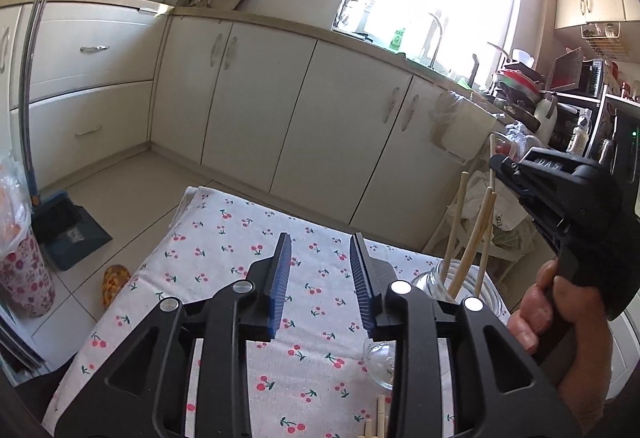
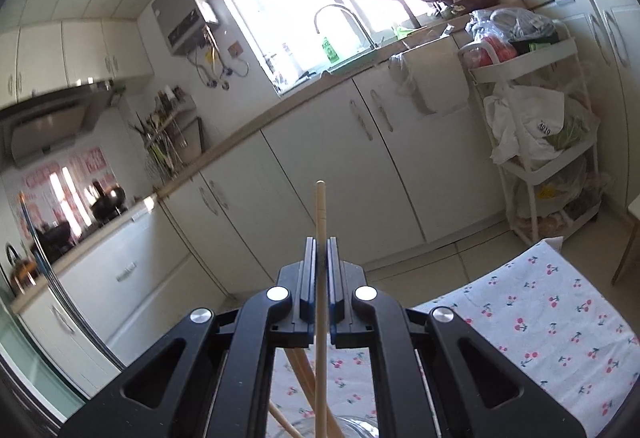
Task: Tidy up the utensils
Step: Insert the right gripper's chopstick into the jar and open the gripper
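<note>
My left gripper (image 1: pixel 320 258) is open and empty above the cherry-print tablecloth (image 1: pixel 224 238). A clear glass jar (image 1: pixel 476 284) stands at the table's right side with several wooden chopsticks (image 1: pixel 474 242) upright in it. My right gripper (image 1: pixel 498 162) is shut on one wooden chopstick (image 1: pixel 491 151) and holds it upright above the jar. In the right wrist view the held chopstick (image 2: pixel 320 209) runs between the shut pads (image 2: pixel 308 266) of the right gripper (image 2: pixel 320 244), with other chopsticks (image 2: pixel 300 374) and the jar's rim (image 2: pixel 352 424) below. More chopstick ends (image 1: pixel 378 420) lie at the table's front edge.
A small overturned glass (image 1: pixel 380 364) lies on the cloth by my left gripper. White kitchen cabinets (image 1: pixel 256 97) run behind the table. A dustpan (image 1: pixel 68 230) and a floral bin (image 1: pixel 24 278) stand on the floor at left. A white cart (image 2: pixel 536 141) with bags stands right.
</note>
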A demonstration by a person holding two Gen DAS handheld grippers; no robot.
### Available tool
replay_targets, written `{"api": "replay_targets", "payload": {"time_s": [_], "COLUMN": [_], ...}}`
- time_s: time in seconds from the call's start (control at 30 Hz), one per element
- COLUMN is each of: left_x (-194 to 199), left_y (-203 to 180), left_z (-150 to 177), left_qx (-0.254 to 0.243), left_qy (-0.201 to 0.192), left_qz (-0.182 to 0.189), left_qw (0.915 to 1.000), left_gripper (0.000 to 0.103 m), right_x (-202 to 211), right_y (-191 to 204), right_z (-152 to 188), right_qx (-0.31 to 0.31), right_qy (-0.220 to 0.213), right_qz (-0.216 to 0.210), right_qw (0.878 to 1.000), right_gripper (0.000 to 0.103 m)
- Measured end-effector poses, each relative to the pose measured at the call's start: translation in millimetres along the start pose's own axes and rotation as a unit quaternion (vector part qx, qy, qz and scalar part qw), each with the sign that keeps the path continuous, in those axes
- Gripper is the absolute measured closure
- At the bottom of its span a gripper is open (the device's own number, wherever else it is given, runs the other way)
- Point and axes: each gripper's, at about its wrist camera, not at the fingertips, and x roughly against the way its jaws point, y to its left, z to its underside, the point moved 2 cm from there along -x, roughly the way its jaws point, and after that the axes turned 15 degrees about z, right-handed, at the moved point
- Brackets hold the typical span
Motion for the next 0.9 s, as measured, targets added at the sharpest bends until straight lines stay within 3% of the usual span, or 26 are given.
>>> {"api": "replay_targets", "payload": {"time_s": [0.4, 0.63, 0.7, 0.77, 0.9], "left_x": [0.9, 19.7, 28.9, 39.4, 63.6], "left_y": [-5.6, -15.1, -19.3, -24.4, -34.5], "left_z": [3.1, -1.5, -4.0, -6.4, -9.3], "left_qx": [0.000, -0.007, -0.013, -0.021, -0.040], "left_qy": [0.018, 0.027, 0.033, 0.040, 0.061], "left_qz": [0.000, -0.001, -0.005, -0.014, -0.040], "left_qw": [0.9998, 0.9996, 0.9994, 0.9989, 0.9965], "left_gripper": [0.064, 0.055, 0.052, 0.043, 0.031], "right_x": [17.1, 47.2, 64.0, 82.5, 127.2], "right_y": [5.0, 0.8, -0.4, -2.6, -13.1], "right_z": [32.0, 46.5, 48.2, 48.0, 54.3], "right_qx": [0.081, 0.112, 0.120, 0.121, 0.121], "right_qy": [0.018, 0.044, 0.051, 0.053, 0.074], "right_qz": [0.011, 0.010, 0.008, 0.010, 0.026], "right_qw": [0.996, 0.993, 0.991, 0.991, 0.990], "right_gripper": [0.097, 0.097, 0.093, 0.073, 0.063]}}
